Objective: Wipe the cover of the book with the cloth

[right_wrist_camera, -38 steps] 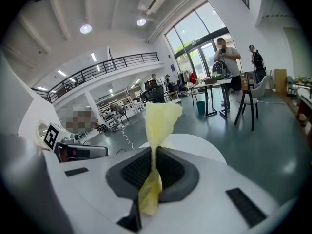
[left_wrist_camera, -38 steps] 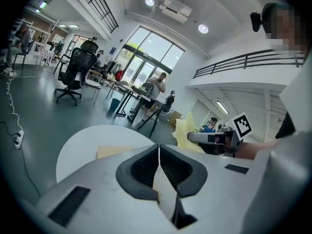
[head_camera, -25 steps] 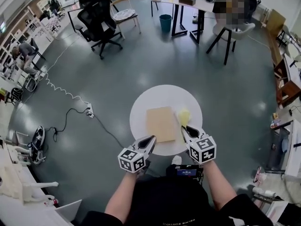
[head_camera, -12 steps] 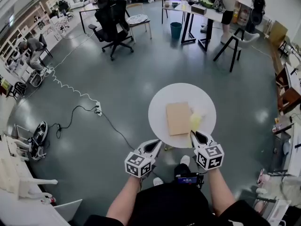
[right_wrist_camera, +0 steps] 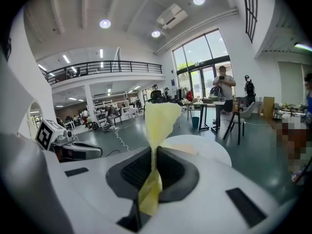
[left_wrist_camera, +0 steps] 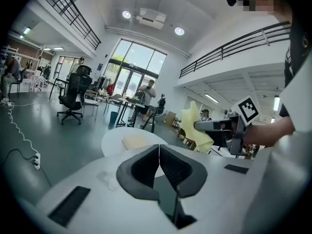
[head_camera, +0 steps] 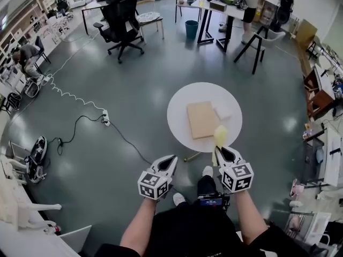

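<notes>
The place is a large open-plan office or lab hall. Indicators:

- A wide polished grey floor (head_camera: 134, 90) carries black swivel chairs (head_camera: 122, 17) and long desks on black legs (head_camera: 228, 9), loaded with equipment.
- A waste bin (head_camera: 191, 29) stands beside the desks.
- A power strip (head_camera: 105, 118) with a trailing cable lies on the floor.
- A mezzanine with a dark railing (right_wrist_camera: 107, 68) runs above.
- Tall glazed windows (left_wrist_camera: 134, 67) close one end.
- Recessed ceiling lights (right_wrist_camera: 105, 23) and a ceiling air unit (left_wrist_camera: 150, 18) are fitted overhead.
- A person (right_wrist_camera: 222, 87) stands at a desk.
- A round white bench (head_camera: 179, 111) stands alone mid-floor.
</notes>
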The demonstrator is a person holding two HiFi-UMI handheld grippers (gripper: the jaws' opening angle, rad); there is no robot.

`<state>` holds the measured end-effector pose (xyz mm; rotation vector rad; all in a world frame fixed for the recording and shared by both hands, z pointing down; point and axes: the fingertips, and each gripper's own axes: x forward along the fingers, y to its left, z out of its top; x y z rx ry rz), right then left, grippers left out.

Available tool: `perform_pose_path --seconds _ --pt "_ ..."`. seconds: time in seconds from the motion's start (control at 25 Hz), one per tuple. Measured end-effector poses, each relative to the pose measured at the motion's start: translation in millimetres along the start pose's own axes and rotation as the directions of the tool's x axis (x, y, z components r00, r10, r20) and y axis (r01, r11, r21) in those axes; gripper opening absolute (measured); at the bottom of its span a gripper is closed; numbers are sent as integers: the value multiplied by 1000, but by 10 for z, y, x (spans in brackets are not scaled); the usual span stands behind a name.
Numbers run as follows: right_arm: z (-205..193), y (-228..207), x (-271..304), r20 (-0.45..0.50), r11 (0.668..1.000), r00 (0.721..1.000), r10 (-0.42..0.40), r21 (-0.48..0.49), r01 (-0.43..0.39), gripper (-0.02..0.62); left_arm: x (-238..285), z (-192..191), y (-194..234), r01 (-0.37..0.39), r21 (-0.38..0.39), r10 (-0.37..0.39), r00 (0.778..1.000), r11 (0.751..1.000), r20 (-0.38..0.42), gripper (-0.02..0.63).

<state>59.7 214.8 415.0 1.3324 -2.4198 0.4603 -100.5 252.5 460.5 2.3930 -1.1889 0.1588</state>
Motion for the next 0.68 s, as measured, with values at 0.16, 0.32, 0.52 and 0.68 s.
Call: perform_pose_path --seconds 0.16,0.32,0.52,0.68 --pt "-61 -23 -160 0 999 999 -32 3 32 79 -22 -57 -16 -37 26 37 999 999 -6 14" --pt "-107 -78 -286 0 998 999 -54 17 54 78 16 -119 -67 -42 66 44 999 997 -29 11" --pt "-105 -118 -371 14 998 998 -64 23 64 80 37 -61 -181 0 81 1 1000 997 -10 11" --pt "-100 -158 -376 18 998 998 -56 9 56 78 82 -34 -223 -3 97 3 1000 995 -9 11"
